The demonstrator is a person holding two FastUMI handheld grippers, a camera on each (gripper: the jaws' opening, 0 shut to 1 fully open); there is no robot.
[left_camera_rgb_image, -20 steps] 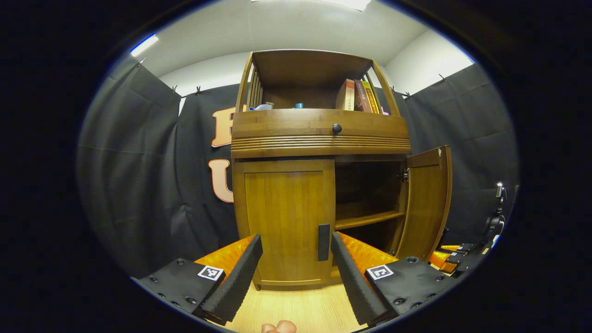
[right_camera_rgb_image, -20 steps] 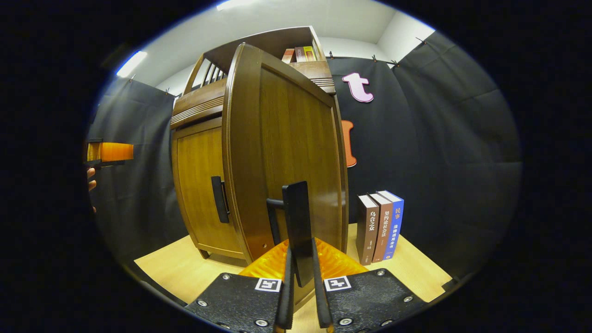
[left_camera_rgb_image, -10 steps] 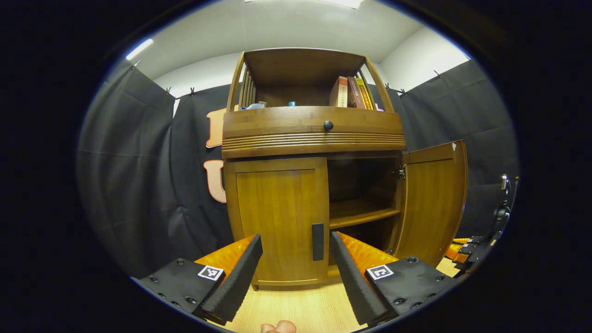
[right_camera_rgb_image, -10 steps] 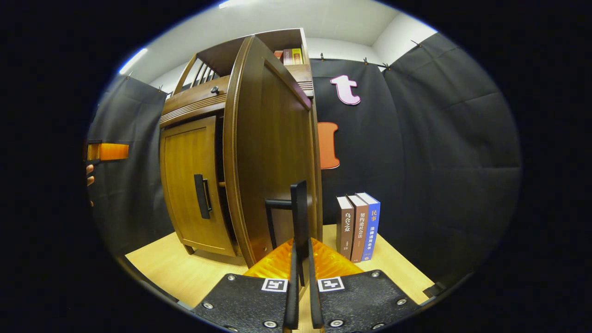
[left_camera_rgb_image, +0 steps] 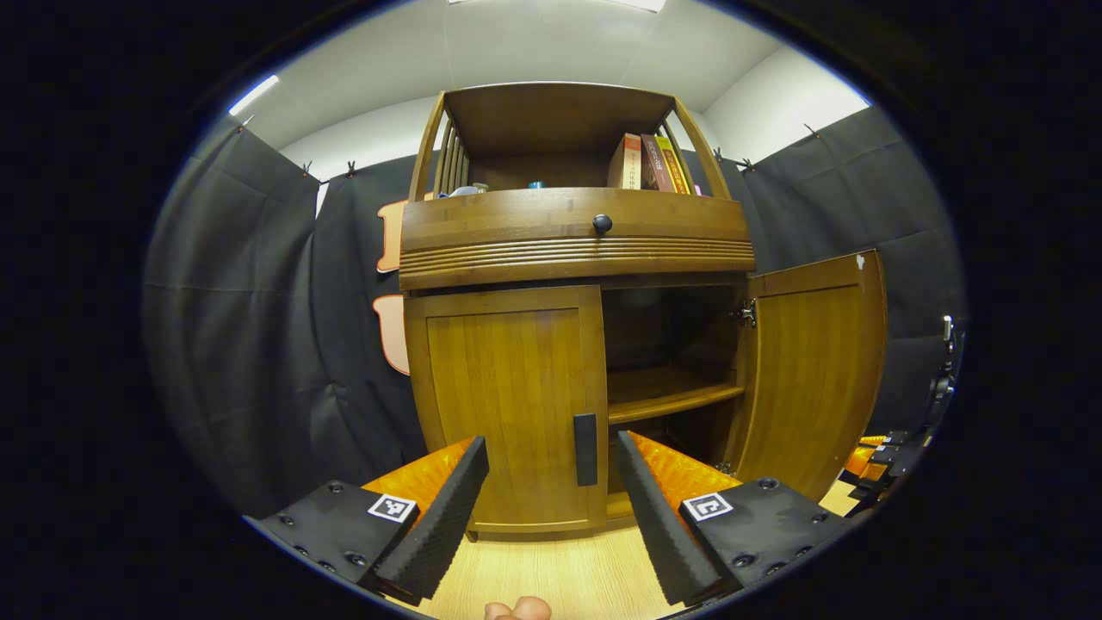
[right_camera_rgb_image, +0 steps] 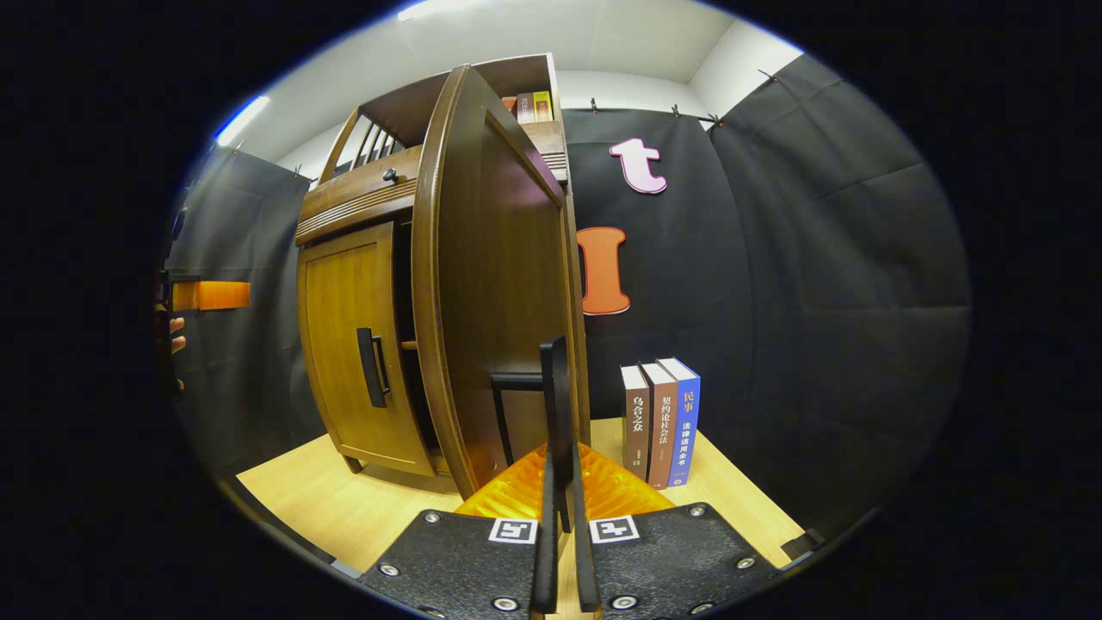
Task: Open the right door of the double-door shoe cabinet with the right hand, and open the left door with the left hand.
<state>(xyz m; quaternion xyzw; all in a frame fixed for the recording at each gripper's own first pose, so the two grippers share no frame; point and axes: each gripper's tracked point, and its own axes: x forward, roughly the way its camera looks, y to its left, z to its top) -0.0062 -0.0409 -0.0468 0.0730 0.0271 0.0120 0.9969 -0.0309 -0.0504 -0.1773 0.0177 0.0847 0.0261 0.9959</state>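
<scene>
The wooden shoe cabinet (left_camera_rgb_image: 572, 250) faces me in the left gripper view. Its left door (left_camera_rgb_image: 504, 396) is closed, with a black vertical handle (left_camera_rgb_image: 585, 437) near its right edge. My left gripper (left_camera_rgb_image: 551, 443) is open, short of that handle, which shows between its fingers. The right door (left_camera_rgb_image: 814, 370) stands swung out, baring an inner shelf (left_camera_rgb_image: 671, 400). In the right gripper view my right gripper (right_camera_rgb_image: 561, 482) is shut on the right door's black handle (right_camera_rgb_image: 556, 387), with the door (right_camera_rgb_image: 491, 284) edge-on before it. The left gripper (right_camera_rgb_image: 211, 295) shows at the far left.
Three books (right_camera_rgb_image: 661, 422) stand upright on the light wooden floor (right_camera_rgb_image: 344, 508) right of the cabinet, close to the open door. More books (left_camera_rgb_image: 646, 162) sit on the upper shelf above a drawer with a round knob (left_camera_rgb_image: 602, 224). Black cloth walls the booth.
The right door has swung wider open, drawn by my right gripper on its handle. The left gripper has shifted slightly, bringing the left door's handle more between its fingers, still open.
</scene>
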